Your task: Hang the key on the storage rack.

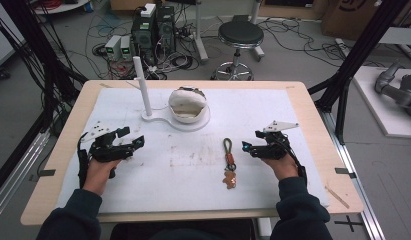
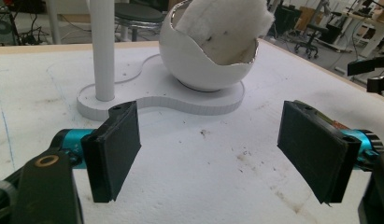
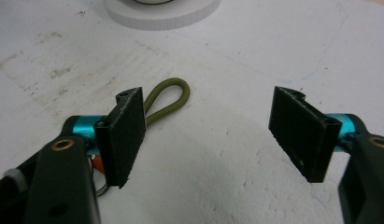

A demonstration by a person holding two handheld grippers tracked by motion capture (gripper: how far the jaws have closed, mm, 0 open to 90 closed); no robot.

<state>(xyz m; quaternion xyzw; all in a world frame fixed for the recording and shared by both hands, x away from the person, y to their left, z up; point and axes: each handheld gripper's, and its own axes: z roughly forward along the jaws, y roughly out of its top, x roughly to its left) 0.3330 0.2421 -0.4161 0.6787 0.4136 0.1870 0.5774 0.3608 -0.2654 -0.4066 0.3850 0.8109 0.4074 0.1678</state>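
A keychain with an olive cord loop, an orange piece and a small brown charm lies on the white mat right of centre. My right gripper rests just right of it, open, with nothing between its jaws. My left gripper sits at the mat's left side, open and empty. Farther back stands a white base bearing an upright white post and a cracked white egg-shaped bowl with white padding inside.
The wooden table edge frames the mat. Beyond it, on the floor, are a black stool, computer boxes and many cables. Black frame posts rise at right and left.
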